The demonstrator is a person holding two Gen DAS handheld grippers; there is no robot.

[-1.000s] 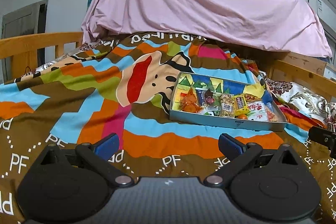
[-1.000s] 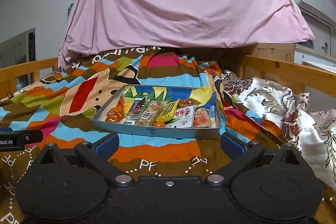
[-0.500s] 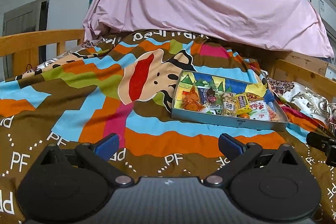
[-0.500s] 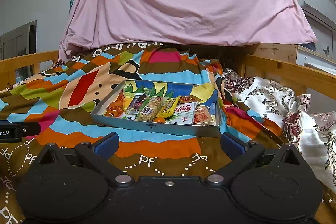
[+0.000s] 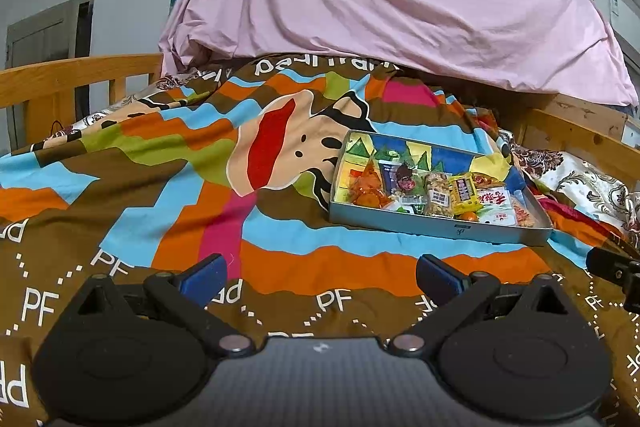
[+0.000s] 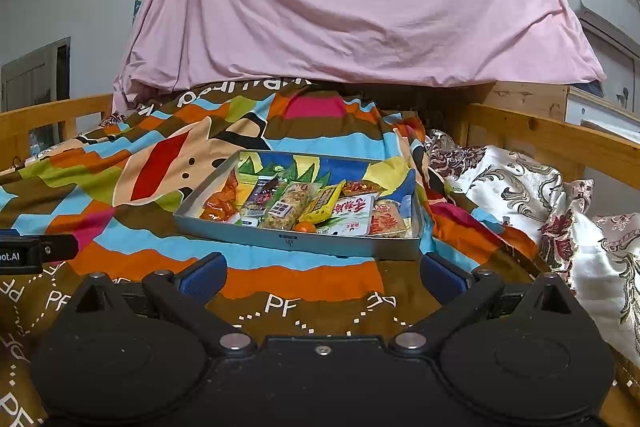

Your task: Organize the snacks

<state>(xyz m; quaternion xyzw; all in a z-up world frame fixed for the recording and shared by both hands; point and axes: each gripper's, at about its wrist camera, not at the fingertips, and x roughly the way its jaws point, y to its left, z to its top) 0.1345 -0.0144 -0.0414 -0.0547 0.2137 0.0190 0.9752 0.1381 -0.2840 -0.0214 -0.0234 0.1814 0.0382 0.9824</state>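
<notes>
- We see a bed (image 5: 120,187) under a striped cartoon blanket (image 6: 120,163), with a pink sheet (image 6: 340,7) draped behind it and wooden rails on both sides.
- On the blanket sits a shallow grey tray (image 6: 296,241), flat and a little right of the bed's middle; in the left view the same tray (image 5: 436,227) lies ahead and to the right.
- All the snacks (image 6: 304,203) we can find lie inside the tray, side by side along its near half: orange packets (image 6: 218,205) at the left end, a nut bar (image 6: 286,211), a yellow pack (image 6: 324,201), a white pack (image 6: 354,217) and a reddish one (image 6: 386,221) at the right end. None shows loose on the blanket.
- We judge this fits two stages alike: packets gathered in the tray and the claws backed off, or a filled tray waiting to be sorted. The pictures do not settle which, so we name no next move.
- Our right claw (image 6: 323,273) is spread wide and holds nothing; the tray is straight ahead of it, near but apart, with its front wall beyond the blue fingertips.
- Our left claw (image 5: 321,275) is likewise spread and bare, over the blanket, with the tray ahead and off to its right, farther than from the right claw.
</notes>
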